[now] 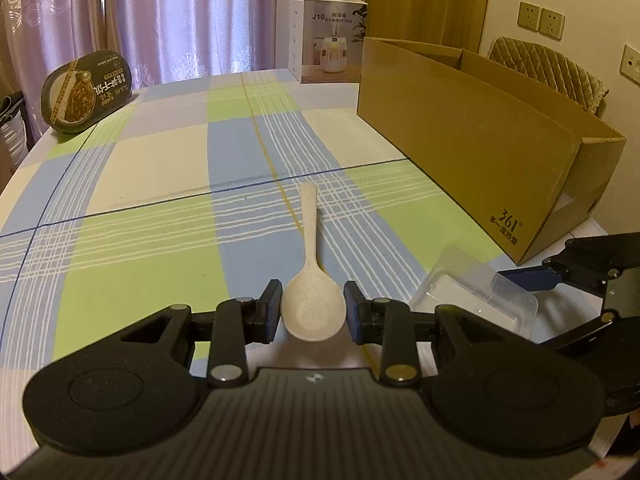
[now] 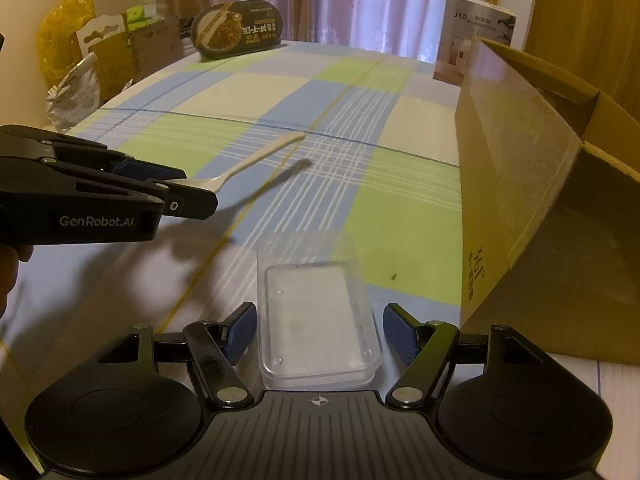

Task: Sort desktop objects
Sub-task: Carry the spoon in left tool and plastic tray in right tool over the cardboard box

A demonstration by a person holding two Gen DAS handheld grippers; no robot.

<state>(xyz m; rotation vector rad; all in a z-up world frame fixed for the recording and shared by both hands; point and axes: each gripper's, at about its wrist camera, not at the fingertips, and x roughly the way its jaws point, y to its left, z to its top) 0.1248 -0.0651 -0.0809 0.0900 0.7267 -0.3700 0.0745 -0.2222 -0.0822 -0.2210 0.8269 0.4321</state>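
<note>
On the desk (image 1: 152,168) w/ the checked blue/green/cream cloth, the left tongs (image 1: 313,311) have the bowl of a cream plastic spoon (image 1: 313,304) between the blue pads, both pads right up against its sides, so they're gripping it. From the right wrist cam the spoon (image 2: 256,160) is clearly lifted off the cloth, handle sticking out away from the tongs w/ its shadow on the desk below. The right tongs (image 2: 320,334) are spread wide, one finger on each side of a clear plastic container (image 2: 318,312) that sits on the desk, not touching it afaict. In the left cam that container (image 1: 476,296) is just to the right of the spoon, w/ a blue pad (image 1: 528,278) of the right tongs beside it. A big open cardboard box (image 1: 472,152) stands on the right part of the desk, near the container. At the far end: a humidifier box (image 1: 330,38) standing upright, and a dark oval food package (image 1: 86,90) propped on its edge at the far left. Purple curtains (image 1: 180,16) behind. Bags and cartons (image 2: 100,48) are piled past the left edge of the desk in the right cam. A padded chair back (image 1: 552,68) shows behind the cardboard box.
</note>
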